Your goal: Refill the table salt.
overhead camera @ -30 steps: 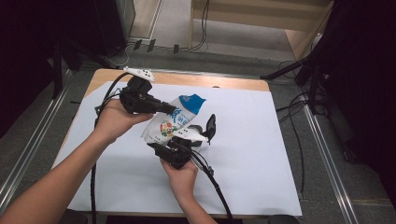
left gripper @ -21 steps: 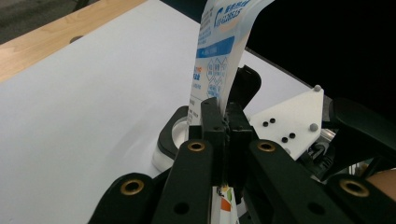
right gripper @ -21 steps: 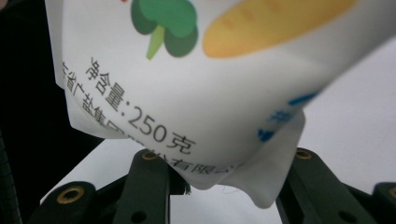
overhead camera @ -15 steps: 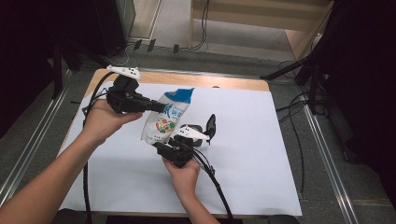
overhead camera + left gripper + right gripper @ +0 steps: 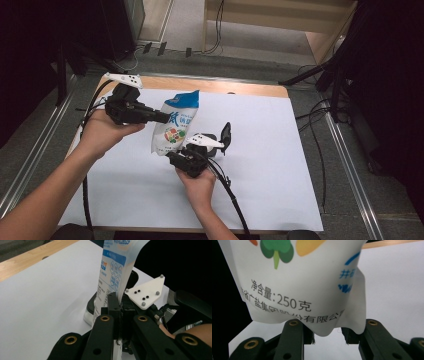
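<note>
A white and blue printed bag (image 5: 176,125) hangs upright over the white table sheet (image 5: 265,155). My left gripper (image 5: 165,118) comes in from the left and is shut on the bag's side seam. In the left gripper view its jaws (image 5: 120,315) pinch that seam of the bag (image 5: 112,270). My right gripper (image 5: 220,139) sits low beside the bag's bottom, held from below by a hand. In the right gripper view the bag (image 5: 299,277) sags between the right gripper's jaws (image 5: 329,338), which have just closed a little further; white sheet still shows beside both pads.
A wooden table edge (image 5: 230,88) runs along the far side. Cables trail from both grippers toward the near edge. Metal rails (image 5: 350,165) flank the table, and dark stands and floor cables lie beyond the right side.
My left hand has drawn leftward with the bag, whose top now stands more upright and farther left. The right gripper has stayed in place.
</note>
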`<state>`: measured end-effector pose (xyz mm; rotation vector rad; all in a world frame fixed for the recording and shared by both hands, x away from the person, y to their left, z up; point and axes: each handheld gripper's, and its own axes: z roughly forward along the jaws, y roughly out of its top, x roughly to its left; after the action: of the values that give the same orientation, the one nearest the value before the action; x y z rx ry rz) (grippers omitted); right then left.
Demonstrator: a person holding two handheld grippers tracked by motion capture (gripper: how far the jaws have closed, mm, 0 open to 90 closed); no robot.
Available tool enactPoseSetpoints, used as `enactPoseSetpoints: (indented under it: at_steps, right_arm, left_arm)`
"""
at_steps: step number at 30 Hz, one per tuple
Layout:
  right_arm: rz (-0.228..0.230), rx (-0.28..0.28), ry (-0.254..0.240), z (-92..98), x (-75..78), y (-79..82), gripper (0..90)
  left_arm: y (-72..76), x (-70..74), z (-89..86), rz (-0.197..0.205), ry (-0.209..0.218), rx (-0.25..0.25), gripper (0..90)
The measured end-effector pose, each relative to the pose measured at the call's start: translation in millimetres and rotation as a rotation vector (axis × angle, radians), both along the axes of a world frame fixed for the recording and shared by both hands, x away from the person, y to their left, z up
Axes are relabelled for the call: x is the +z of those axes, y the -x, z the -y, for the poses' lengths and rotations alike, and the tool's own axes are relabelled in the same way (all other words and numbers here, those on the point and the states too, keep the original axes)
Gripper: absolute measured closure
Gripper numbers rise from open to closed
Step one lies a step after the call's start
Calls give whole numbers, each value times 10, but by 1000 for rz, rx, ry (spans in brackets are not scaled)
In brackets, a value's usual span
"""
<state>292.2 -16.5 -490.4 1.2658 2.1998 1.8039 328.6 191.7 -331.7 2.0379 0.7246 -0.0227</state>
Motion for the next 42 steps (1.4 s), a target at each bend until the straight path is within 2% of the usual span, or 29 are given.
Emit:
enactPoseSetpoints:
  at_steps: [4, 9, 12, 13, 16, 19, 23, 24, 31, 32, 35, 39, 42]
  right_arm:
    - [4, 4, 16, -8, -12, -5, 688]
    - [4, 4, 16, 8, -4, -14, 690]
    - [-5, 7, 16, 14, -14, -35, 690]
    - [-16, 11, 7, 14, -23, -46, 689]
    - [-14, 11, 3, 6, -18, -40, 692]
    - [-21, 20, 15, 0, -29, -40, 690]
    - [-32, 46, 35, 9, -33, -34, 674]
    - [-35, 52, 39, 11, -33, -32, 670]
    - [-39, 109, 91, 44, -20, -11, 655]
    - [-38, 116, 101, 56, -16, -14, 652]
    - [-38, 142, 130, 108, 8, -22, 647]
    - [-73, 174, 129, 201, 43, -49, 632]
    - [-51, 192, 166, 264, 85, -22, 626]
  left_arm:
    - [40, -13, -59, -12, -3, -4, 900]
    - [73, -1, -153, -8, 1, 7, 900]
    - [88, 2, -193, 10, 11, 43, 900]
    - [89, -4, -203, 12, 23, 45, 900]
    - [91, -17, -198, 17, 15, 48, 900]
    - [87, -12, -208, 24, 13, 58, 900]
    - [81, 8, -235, 31, 34, 63, 900]
    - [79, 18, -240, 37, 22, 70, 900]
    - [34, 39, -338, 49, 15, 106, 900]
    - [19, 27, -363, 59, 18, 119, 900]
    - [-35, -21, -422, 52, 21, 144, 900]
    - [-143, -139, -508, 44, 10, 191, 900]
    - [-213, -228, -550, 39, -5, 217, 900]
